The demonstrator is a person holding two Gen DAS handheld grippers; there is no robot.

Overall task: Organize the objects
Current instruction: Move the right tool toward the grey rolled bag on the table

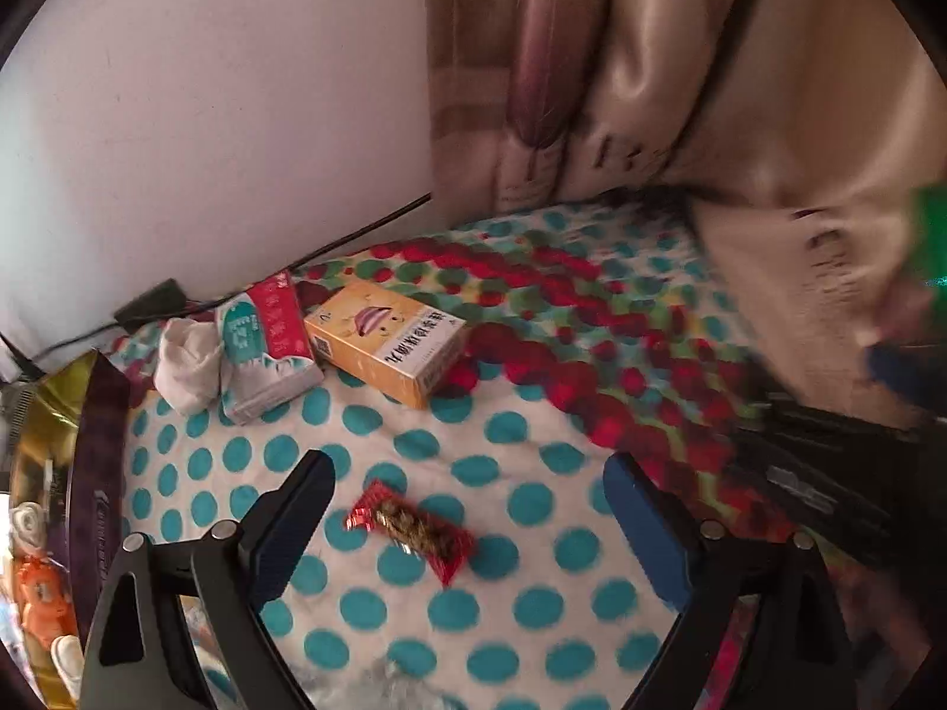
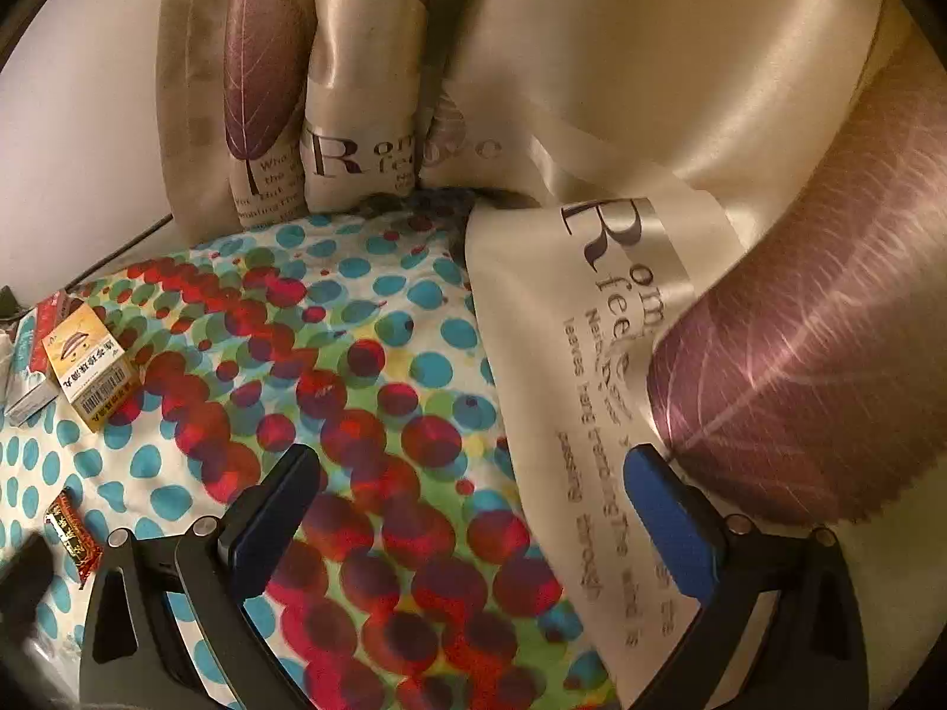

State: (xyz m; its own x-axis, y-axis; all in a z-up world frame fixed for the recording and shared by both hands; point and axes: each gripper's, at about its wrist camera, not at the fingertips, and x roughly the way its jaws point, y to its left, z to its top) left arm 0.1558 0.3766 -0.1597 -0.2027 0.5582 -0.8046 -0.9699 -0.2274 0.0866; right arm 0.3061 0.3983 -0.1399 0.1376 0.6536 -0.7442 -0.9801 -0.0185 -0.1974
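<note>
Left gripper [image 1: 470, 467] spread wide and empty, red snack packet [image 1: 409, 529] lying on the dotted blanket [image 1: 532, 509] between its fingers; beyond it the orange box [image 1: 387, 340] touches a tissue pack [image 1: 269, 349], white sock [image 1: 186, 364] just beside. Right gripper [image 2: 473, 467] also spread, empty, over the blanket's red dots, beige curtain [image 2: 592, 325] draped by its right finger; box [image 2: 89, 370] and packet [image 2: 71, 535] far left.

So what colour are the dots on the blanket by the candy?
Teal dots on white around the candy; the blanket turns red and green farther off. Left wrist view shows it best.
</note>
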